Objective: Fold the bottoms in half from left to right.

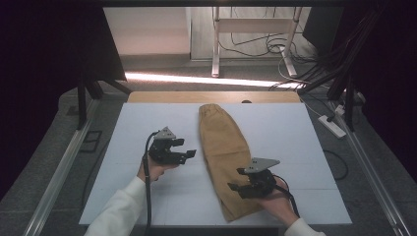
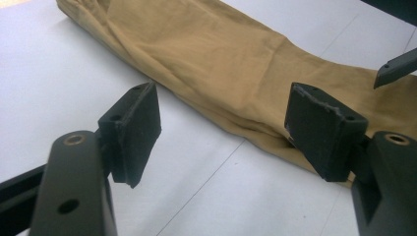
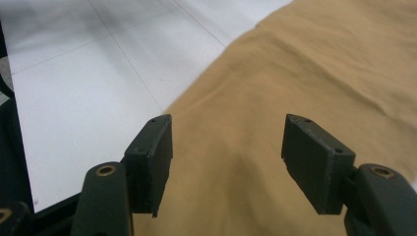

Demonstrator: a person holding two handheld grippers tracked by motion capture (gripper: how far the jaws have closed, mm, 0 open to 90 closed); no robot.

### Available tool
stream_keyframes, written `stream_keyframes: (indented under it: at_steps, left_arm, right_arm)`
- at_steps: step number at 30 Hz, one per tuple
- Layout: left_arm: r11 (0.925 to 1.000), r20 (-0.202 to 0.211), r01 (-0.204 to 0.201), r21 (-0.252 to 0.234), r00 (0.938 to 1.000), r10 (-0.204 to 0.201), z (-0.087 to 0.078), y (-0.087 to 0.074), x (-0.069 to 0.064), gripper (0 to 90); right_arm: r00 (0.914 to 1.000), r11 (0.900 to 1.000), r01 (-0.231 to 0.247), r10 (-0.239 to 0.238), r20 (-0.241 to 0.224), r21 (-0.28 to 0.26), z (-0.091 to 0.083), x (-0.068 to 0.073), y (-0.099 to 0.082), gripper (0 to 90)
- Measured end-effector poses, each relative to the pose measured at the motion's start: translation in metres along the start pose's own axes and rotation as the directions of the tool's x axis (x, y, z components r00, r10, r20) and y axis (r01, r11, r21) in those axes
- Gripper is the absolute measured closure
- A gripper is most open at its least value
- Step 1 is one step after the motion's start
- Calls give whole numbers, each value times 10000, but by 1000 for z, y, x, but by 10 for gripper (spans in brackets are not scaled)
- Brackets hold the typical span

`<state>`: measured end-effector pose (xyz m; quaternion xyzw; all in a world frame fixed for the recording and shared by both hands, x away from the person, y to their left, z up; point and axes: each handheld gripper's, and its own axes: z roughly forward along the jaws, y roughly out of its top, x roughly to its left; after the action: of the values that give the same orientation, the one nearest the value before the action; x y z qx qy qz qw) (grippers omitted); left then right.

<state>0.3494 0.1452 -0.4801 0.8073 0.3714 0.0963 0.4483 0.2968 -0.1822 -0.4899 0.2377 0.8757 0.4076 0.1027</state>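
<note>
Tan folded trousers [image 1: 223, 147] lie lengthwise down the middle of the white table top [image 1: 137, 123], waistband at the far end. My left gripper [image 1: 188, 150] hovers over the bare table just left of the cloth, jaws apart and empty; in the left gripper view [image 2: 223, 123] the trousers [image 2: 221, 59] lie beyond its pads. My right gripper [image 1: 235, 182] is over the near end of the trousers, pointing left, open with nothing between the pads; in the right gripper view [image 3: 228, 147] tan cloth [image 3: 305, 73] spreads under and beyond its jaws.
The white top ends at a near edge [image 1: 216, 223] just under my hands. A wooden strip [image 1: 211, 97] runs along the far edge. Metal rails flank the table, and a power strip [image 1: 334, 126] with cables lies on the floor to the right.
</note>
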Motion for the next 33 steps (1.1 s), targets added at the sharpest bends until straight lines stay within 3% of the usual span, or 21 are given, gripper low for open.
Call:
stream_keyframes:
  at_steps: [5, 9, 19, 26, 33]
  left_arm:
    - [10000, -13, -33, -21, 10000, 33, -2, 1, 0, 286]
    - [10000, -22, -3, 4, 10000, 3, -1, 0, 0, 284]
    - [9999, -112, 117, -80, 9999, -118, -3, 0, 3, 279]
    - [9999, -134, 92, -53, 9999, -93, -3, -1, 4, 275]
    - [9999, -134, 140, -56, 9998, -141, -3, -1, 4, 273]
  right_arm:
    - [9998, 9993, 78, -70, -201, 359, 14, 9, 10, 359]
    - [9997, 9976, 228, -222, -103, 653, 21, 13, 14, 349]
    - [9982, 9980, 554, -546, -256, 312, 19, 30, 35, 346]
    - [9989, 9939, 346, -311, -344, 1051, 40, 31, 19, 337]
    - [9996, 9880, 220, -188, -221, 1528, 49, 30, 10, 328]
